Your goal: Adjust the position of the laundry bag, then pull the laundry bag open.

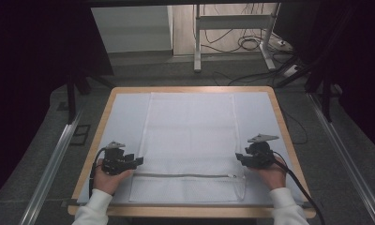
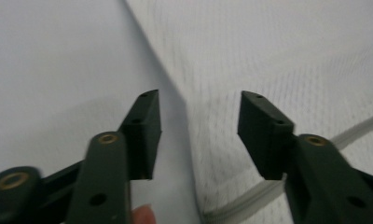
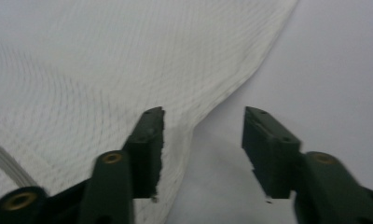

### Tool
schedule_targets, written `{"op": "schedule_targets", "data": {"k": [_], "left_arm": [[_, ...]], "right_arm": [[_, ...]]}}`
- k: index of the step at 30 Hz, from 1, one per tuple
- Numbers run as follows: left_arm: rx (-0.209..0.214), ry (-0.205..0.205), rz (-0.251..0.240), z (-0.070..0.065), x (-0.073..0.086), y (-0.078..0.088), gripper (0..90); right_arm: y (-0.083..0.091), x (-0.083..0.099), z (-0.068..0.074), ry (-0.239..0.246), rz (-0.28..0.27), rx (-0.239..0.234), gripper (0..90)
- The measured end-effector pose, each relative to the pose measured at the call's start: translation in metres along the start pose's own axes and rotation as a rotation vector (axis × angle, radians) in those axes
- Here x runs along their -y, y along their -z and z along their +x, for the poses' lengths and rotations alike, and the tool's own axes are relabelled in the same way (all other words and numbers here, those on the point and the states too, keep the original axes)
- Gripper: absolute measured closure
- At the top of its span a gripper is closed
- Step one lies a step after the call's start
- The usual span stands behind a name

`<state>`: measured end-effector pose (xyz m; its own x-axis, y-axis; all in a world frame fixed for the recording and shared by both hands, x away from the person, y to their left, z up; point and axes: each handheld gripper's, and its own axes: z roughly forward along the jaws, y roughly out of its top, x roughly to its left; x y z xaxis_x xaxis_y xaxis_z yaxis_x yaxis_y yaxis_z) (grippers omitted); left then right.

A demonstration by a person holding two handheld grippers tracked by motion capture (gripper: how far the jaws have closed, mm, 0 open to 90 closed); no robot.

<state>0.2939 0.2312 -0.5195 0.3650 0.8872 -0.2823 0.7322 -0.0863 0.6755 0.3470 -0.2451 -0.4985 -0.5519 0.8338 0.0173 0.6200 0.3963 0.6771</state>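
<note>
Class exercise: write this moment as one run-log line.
left gripper: open at mesh bag left edge | right gripper: open at right edge | bag flat

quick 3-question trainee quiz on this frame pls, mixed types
1. True or false: the left tongs are clamped shut on the mesh bag.
2. Which edge of the bag does the zipper run along: A) the far edge, B) the edge nearest the person, C) the left side?
3. What lies between the bag and the wooden table?

Key:
1. False. Both the left tongs and the right tongs stand open, each straddling a side edge of the bag without pressing on it.
2. B.
3. A pale mat.
</note>
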Motion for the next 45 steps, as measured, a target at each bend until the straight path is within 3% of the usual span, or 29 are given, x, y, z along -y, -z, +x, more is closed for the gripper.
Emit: {"op": "schedule_targets", "data": {"k": [2, 5, 7, 10, 18, 28, 33, 45], "left_arm": [[-0.005, -0.016, -0.028, -0.004, -0.003, 0.003, 44.2], [-0.012, -0.047, -0.085, -0.014, -0.011, 0.012, 30.5], [-0.006, -0.048, -0.090, -0.017, -0.013, 0.013, 29.0], [-0.005, -0.080, -0.092, -0.028, -0.018, 0.017, 25.7], [0.042, -0.118, -0.078, -0.049, -0.021, 0.015, 25.4], [0.106, -0.156, -0.070, -0.080, -0.030, 0.008, 26.1], [0.116, -0.168, -0.056, -0.095, -0.032, 0.002, 26.4], [0.153, -0.180, -0.022, -0.113, -0.034, -0.008, 26.8]], "right_arm": [[0.003, -0.001, -0.002, -0.010, -0.024, -0.001, 41.9], [0.013, -0.002, -0.006, -0.045, -0.087, -0.015, 31.0], [0.014, -0.002, -0.006, -0.045, -0.094, -0.012, 30.2], [0.021, 0.000, -0.006, -0.056, -0.107, -0.003, 26.1], [0.029, 0.007, -0.012, -0.083, -0.128, -0.020, 24.6], [0.032, 0.010, -0.013, -0.076, -0.129, -0.011, 23.8], [0.033, 0.011, -0.014, -0.074, -0.132, -0.008, 22.6], [0.036, 0.013, -0.018, -0.066, -0.145, 0.011, 20.1]]}}
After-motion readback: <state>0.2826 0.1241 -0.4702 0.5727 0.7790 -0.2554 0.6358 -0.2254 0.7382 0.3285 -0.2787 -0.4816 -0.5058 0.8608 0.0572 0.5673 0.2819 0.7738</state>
